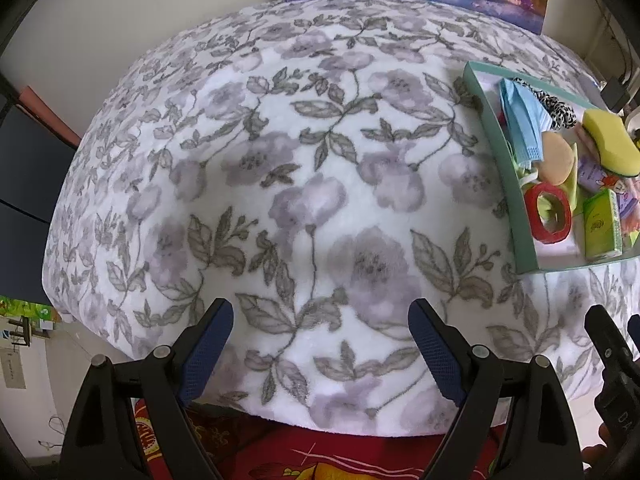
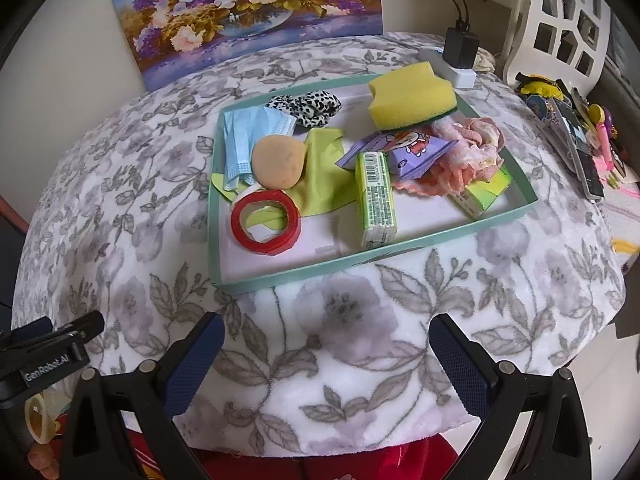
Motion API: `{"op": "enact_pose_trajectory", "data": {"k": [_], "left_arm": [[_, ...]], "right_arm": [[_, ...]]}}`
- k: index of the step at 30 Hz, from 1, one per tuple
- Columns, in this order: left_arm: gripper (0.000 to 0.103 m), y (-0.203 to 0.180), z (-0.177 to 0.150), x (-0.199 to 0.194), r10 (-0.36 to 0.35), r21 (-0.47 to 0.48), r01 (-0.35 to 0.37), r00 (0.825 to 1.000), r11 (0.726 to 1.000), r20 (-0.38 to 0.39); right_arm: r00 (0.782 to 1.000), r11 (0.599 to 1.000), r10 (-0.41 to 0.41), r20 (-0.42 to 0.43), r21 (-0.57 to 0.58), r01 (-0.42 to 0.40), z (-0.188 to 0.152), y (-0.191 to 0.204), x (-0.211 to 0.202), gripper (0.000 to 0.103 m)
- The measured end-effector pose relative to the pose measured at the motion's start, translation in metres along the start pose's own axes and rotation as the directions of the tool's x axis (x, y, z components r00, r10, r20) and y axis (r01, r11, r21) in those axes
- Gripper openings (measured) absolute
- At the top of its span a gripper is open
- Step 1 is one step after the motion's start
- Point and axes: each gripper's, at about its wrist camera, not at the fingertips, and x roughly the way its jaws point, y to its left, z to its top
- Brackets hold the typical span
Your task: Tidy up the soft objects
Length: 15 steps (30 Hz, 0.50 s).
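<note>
Both grippers hang over the near edge of the flowered blanket point(image 1: 280, 160), pointing steeply down; nothing in either one.

Left gripper point(image 1: 320, 344): jaws spread wide, blue pads facing each other across bare blanket; no object between them; not touching any of the soft items.

Right gripper point(image 2: 326, 360): jaws also spread wide, empty; only blanket shows between the pads; the tray sits just beyond its tips.

Soft items are all in the teal tray point(image 2: 216, 240), which lies on the blanket, right of the left gripper and straight ahead of the right one. Contents, from the right wrist view:
- yellow sponge point(image 2: 412, 96) at the far side, resting partly on the pink cloth point(image 2: 468, 148);
- spotted hair tie point(image 2: 308, 106) at the far left, touching the blue face mask point(image 2: 244, 136);
- tan puff point(image 2: 278, 162) lying on the mask and on the green cloth point(image 2: 324, 168);
- red tape ring point(image 2: 266, 220) at the near left, on the edge of the green cloth;
- purple packet point(image 2: 408, 148) in the middle, leaning on the pink cloth;
- green tissue pack point(image 2: 376, 200) near the front, on its side; second green pack point(image 2: 484, 192) half under the pink cloth at right.

Flower painting point(image 2: 248, 12) leans against the wall behind the tray; black charger point(image 2: 462, 50) plugged into a white strip just past the tray's far right corner; clutter of small things point(image 2: 576, 132) well off to the right.
</note>
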Motion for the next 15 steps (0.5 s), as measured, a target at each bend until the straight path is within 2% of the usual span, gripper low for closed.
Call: {"op": "enact_pose_trajectory", "data": {"k": [15], "left_arm": [[0.090,0.0005,0.0016,-0.0019,-0.008,0.006,0.008,1.000,1.000,0.008]], "right_arm": [[1.000,1.000,0.003,-0.004,-0.017,-0.003,0.0007,0.0022,0.0009,0.103]]}}
